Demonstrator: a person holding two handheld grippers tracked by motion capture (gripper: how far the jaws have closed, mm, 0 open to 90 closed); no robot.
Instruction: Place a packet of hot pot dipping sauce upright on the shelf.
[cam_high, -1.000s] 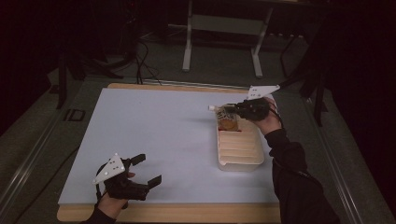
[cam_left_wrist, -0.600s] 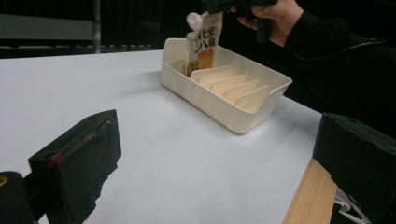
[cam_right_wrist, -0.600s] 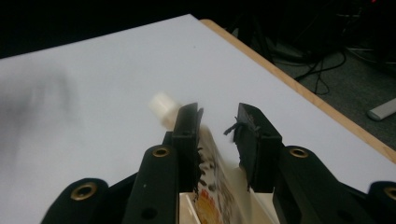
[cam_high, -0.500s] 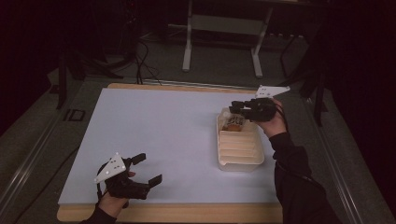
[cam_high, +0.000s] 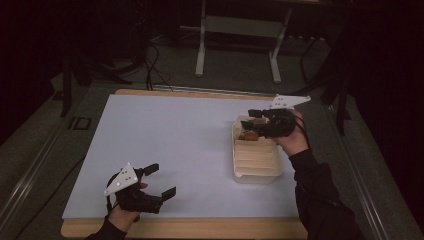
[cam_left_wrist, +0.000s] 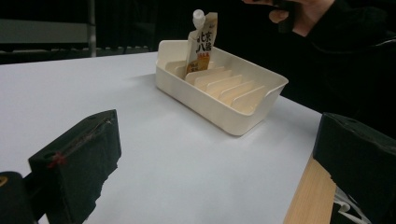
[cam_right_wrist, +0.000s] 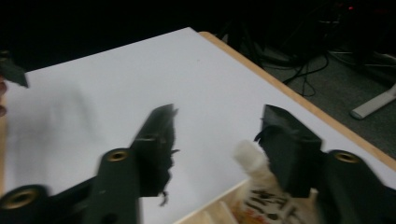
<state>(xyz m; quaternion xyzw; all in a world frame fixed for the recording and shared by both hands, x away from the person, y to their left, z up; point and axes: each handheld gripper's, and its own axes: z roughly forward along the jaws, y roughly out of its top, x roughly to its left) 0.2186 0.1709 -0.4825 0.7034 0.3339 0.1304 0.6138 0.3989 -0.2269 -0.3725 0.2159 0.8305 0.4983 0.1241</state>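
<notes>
The pouch (cam_left_wrist: 201, 39) stood upright in the far end slot of the tray (cam_left_wrist: 219, 109), right of centre in the high view. Right gripper (cam_right_wrist: 212, 140) hung over it, jaws wide; a careless brush could topple it. Left gripper (cam_high: 160, 181) idled wide at lower left

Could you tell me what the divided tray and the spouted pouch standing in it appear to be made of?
The tray looks like moulded plastic: cream, smooth, matte, rounded corners, thin dividers. The pouch looks like flexible printed film with a white, probably plastic cap; its glossy, creased sides suggest this.
</notes>
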